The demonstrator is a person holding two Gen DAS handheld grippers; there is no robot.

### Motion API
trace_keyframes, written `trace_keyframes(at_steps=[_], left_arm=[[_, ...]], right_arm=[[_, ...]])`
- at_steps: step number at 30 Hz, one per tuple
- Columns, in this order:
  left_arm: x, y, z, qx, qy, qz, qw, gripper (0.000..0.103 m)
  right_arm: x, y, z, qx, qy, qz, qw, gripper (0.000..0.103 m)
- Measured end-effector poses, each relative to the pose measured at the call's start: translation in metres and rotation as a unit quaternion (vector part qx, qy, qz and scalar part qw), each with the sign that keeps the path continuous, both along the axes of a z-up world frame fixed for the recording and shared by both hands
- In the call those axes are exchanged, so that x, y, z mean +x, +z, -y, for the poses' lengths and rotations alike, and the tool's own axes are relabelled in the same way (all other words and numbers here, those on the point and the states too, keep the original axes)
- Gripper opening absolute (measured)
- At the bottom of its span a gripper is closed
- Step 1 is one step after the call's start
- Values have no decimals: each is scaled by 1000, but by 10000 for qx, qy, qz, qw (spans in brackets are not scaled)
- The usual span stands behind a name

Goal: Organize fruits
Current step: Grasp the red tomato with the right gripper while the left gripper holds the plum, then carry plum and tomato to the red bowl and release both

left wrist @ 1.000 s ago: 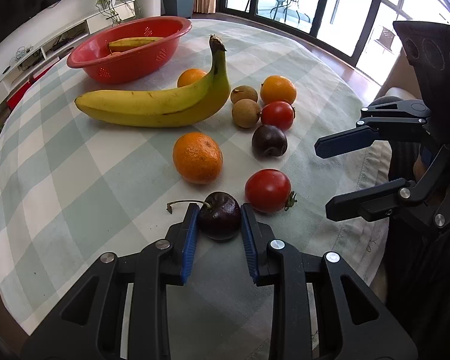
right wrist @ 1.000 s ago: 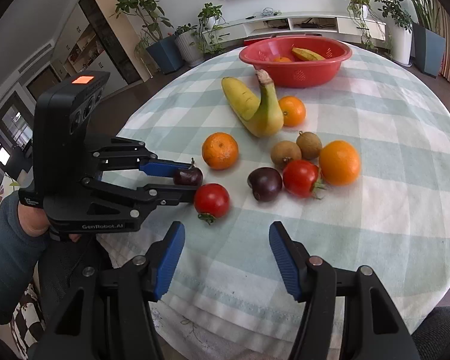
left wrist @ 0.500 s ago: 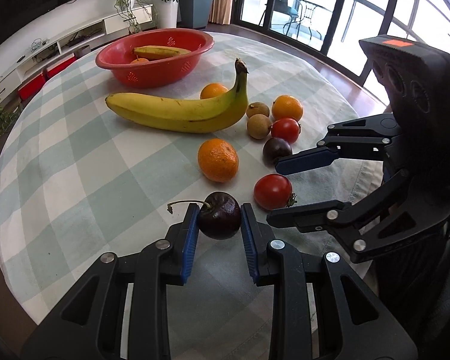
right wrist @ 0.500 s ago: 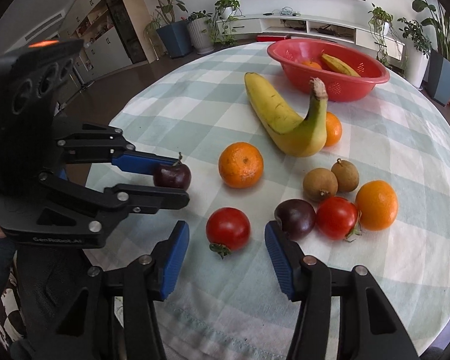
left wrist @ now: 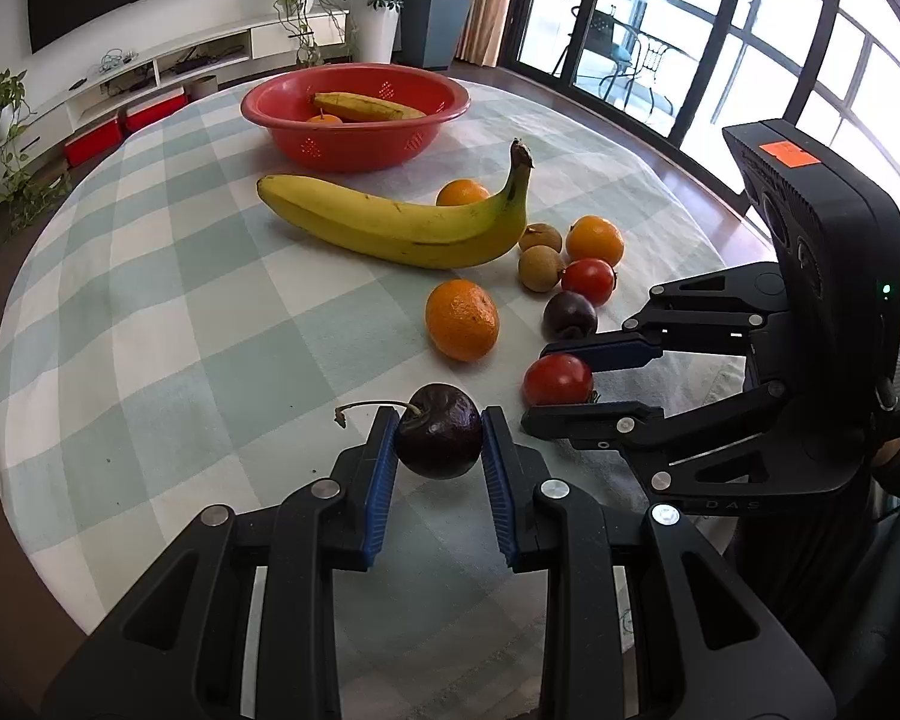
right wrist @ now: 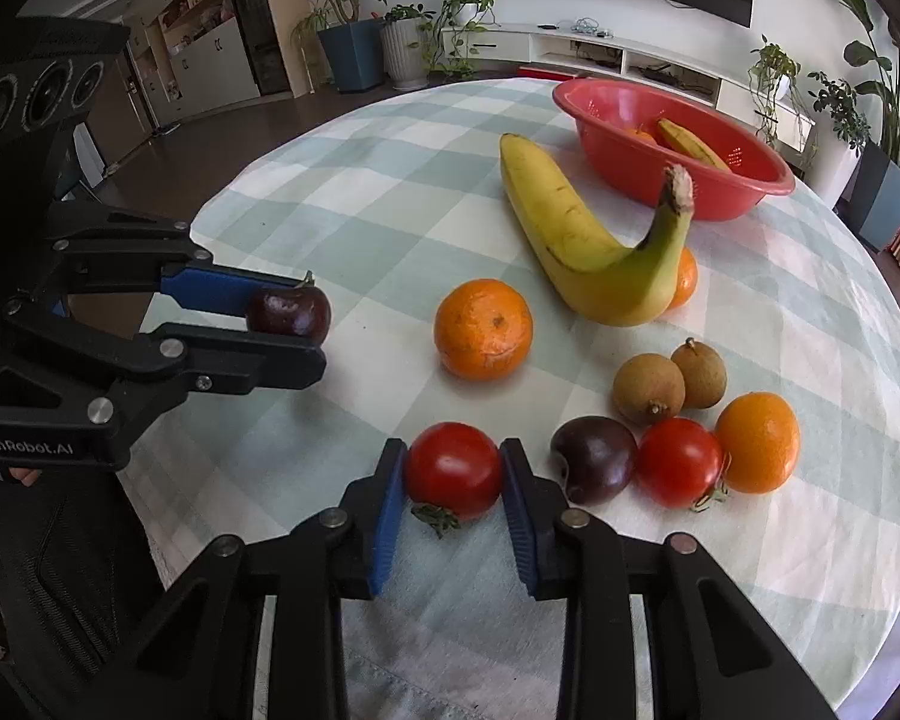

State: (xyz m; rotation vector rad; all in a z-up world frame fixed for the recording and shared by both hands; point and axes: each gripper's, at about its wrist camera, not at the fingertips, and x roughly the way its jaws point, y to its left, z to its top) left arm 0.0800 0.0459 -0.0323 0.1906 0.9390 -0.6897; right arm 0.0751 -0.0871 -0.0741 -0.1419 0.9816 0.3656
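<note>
Bright window daylight; fisheye-warped edges

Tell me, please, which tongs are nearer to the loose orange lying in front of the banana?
Right, narrowly. The right tongs, closing around a tomato, sit just beside the orange; the left tongs, shut on a cherry, are slightly farther away.

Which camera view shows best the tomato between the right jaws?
The right wrist view: the tomato sits near and whole between the closing jaws, pads against both its sides. The left wrist view shows it smaller, from the side, partly covered by a finger.
</note>
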Motion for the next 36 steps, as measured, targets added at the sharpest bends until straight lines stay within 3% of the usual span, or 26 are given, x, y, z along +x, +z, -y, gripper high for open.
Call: trace_keyframes(at_steps=[9, 18, 28, 36], left_arm=[[1, 6, -3, -170, 121, 15, 9998, 26], [31, 39, -2, -365, 297, 267, 9985, 26], [118, 97, 25, -415, 427, 659, 9960, 26], [206, 104, 56, -159, 569, 622, 9963, 26]], right_arm=[[-8, 17, 19, 646, -170, -29, 9978, 34], [7, 85, 84, 1308, -622, 490, 9882, 34], [79, 135, 144, 1250, -998, 955, 9825, 34], [159, 129, 139, 1068, -871, 781, 9874, 34]])
